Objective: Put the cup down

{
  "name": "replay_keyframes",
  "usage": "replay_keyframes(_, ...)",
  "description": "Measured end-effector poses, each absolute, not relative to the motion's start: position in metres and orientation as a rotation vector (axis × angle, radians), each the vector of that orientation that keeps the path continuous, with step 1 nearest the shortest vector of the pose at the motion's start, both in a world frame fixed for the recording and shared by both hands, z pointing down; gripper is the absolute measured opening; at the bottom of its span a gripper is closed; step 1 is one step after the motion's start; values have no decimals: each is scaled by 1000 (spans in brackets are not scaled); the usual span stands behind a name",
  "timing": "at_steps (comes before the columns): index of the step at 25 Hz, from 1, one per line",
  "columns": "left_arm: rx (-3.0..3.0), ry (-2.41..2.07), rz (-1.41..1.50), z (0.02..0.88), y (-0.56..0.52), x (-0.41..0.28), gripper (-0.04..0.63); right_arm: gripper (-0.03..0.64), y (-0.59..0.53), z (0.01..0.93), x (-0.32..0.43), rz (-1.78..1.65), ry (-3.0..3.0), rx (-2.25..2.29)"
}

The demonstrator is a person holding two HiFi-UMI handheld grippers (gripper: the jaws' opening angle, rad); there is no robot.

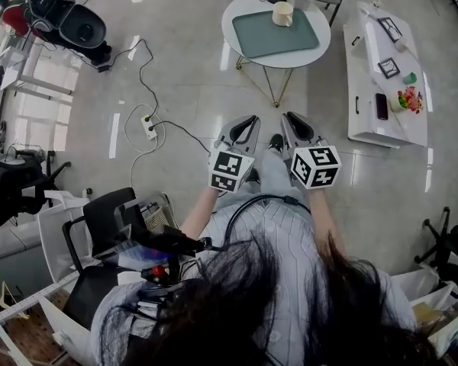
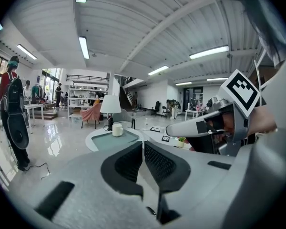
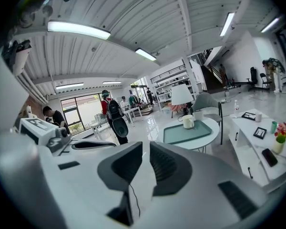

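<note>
Head view: cup [image 1: 282, 14] already on counter [image 1: 230, 14]; left gripper [image 1: 249, 120] & right gripper [image 1: 290, 118] jaws together, empty. Prob done, nxt move: none.

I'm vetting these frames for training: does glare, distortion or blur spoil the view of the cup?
Head view: bright reflections on the glossy floor, but the cup is sharp. Left gripper view: heavy fisheye bending, black corners; cup small yet clear. Right gripper view: same bending, bright ceiling strips; cup clear.
</note>
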State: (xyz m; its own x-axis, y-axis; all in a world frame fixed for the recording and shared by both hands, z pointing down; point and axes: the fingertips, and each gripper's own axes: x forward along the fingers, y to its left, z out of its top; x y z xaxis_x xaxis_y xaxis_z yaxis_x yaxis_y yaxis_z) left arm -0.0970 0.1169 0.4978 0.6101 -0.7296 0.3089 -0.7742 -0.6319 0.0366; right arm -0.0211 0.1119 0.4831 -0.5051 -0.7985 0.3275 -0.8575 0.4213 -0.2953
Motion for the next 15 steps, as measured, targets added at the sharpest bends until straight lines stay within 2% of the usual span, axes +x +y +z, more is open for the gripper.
replay_keyframes(15, 2692, -1219, 351, 488, 135, -80, 18, 63, 149, 480, -15, 621, -2533, 1488)
